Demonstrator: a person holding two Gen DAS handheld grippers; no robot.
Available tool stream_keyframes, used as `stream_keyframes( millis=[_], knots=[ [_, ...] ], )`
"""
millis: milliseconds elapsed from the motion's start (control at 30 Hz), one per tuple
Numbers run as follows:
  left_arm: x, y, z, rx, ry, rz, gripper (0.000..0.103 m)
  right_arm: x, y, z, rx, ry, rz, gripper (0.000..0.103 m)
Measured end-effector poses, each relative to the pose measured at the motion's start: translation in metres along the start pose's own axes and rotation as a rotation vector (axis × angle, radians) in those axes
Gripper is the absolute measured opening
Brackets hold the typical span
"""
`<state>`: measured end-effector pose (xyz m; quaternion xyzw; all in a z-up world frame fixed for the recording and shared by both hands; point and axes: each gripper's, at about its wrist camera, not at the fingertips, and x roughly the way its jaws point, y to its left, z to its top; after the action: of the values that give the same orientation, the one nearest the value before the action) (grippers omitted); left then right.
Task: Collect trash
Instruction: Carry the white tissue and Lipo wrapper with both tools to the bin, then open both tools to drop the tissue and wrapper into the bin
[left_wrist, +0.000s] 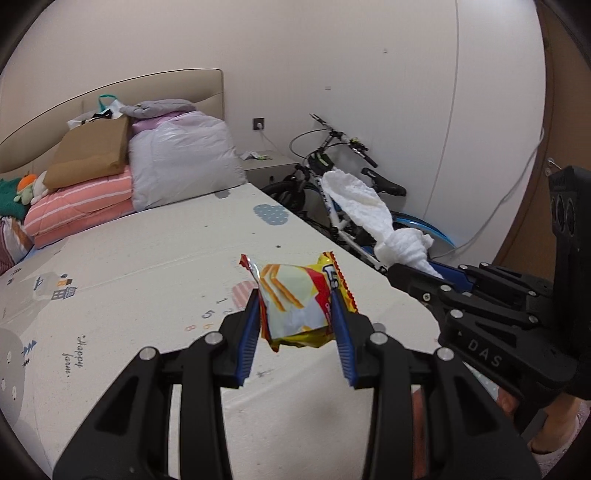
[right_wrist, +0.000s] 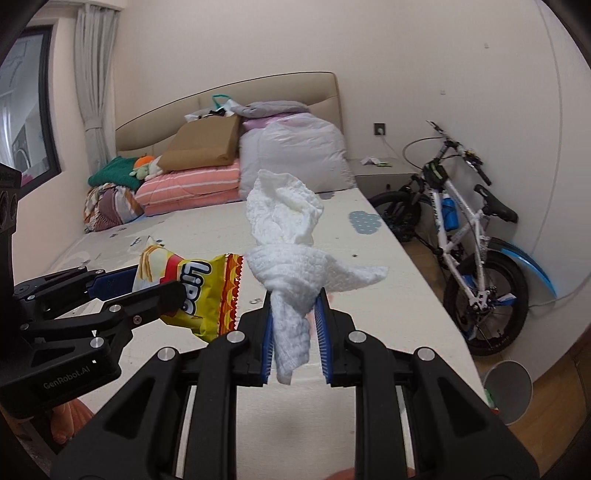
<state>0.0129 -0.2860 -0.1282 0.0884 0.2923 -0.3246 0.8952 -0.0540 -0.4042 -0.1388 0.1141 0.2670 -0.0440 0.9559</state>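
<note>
A crumpled yellow and red snack packet (left_wrist: 295, 306) hangs above the bed with my left gripper (left_wrist: 295, 295) shut on it, its blue pads pressing both sides. In the right wrist view the same packet (right_wrist: 207, 284) shows at the left, held by the left gripper (right_wrist: 159, 284). My right gripper (right_wrist: 295, 295) is shut on a twisted white paper towel (right_wrist: 284, 221), which sticks up past the fingertips. In the left wrist view, the paper towel (left_wrist: 354, 199) and the right gripper (left_wrist: 402, 273) are at the right.
Below both grippers lies a bed with a printed cream mat (left_wrist: 147, 266). Folded bedding and bags (right_wrist: 258, 158) are piled at the headboard. A bicycle (right_wrist: 465, 236) leans on the wall beside a nightstand (right_wrist: 380, 170). A grey bin (right_wrist: 508, 391) stands on the floor at the right.
</note>
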Motion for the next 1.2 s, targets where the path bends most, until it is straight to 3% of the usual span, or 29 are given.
stream_keyframes(
  millis=[333, 600, 833, 1200],
  knots=[
    [0.069, -0.131, 0.027, 0.16, 0.047, -0.201, 0.037, -0.057, -0.17, -0.05, 0.231, -0.03, -0.284, 0.019],
    [0.142, -0.221, 0.036, 0.256, 0.104, -0.337, 0.037, -0.061, -0.286, -0.102, 0.391, 0.011, -0.496, 0.019],
    [0.217, -0.279, 0.034, 0.297, 0.182, -0.413, 0.037, -0.036, -0.355, -0.128, 0.475, 0.052, -0.585, 0.019],
    [0.326, -0.333, 0.022, 0.347, 0.265, -0.444, 0.037, 0.019, -0.432, -0.156, 0.594, 0.072, -0.656, 0.019]
  ],
)
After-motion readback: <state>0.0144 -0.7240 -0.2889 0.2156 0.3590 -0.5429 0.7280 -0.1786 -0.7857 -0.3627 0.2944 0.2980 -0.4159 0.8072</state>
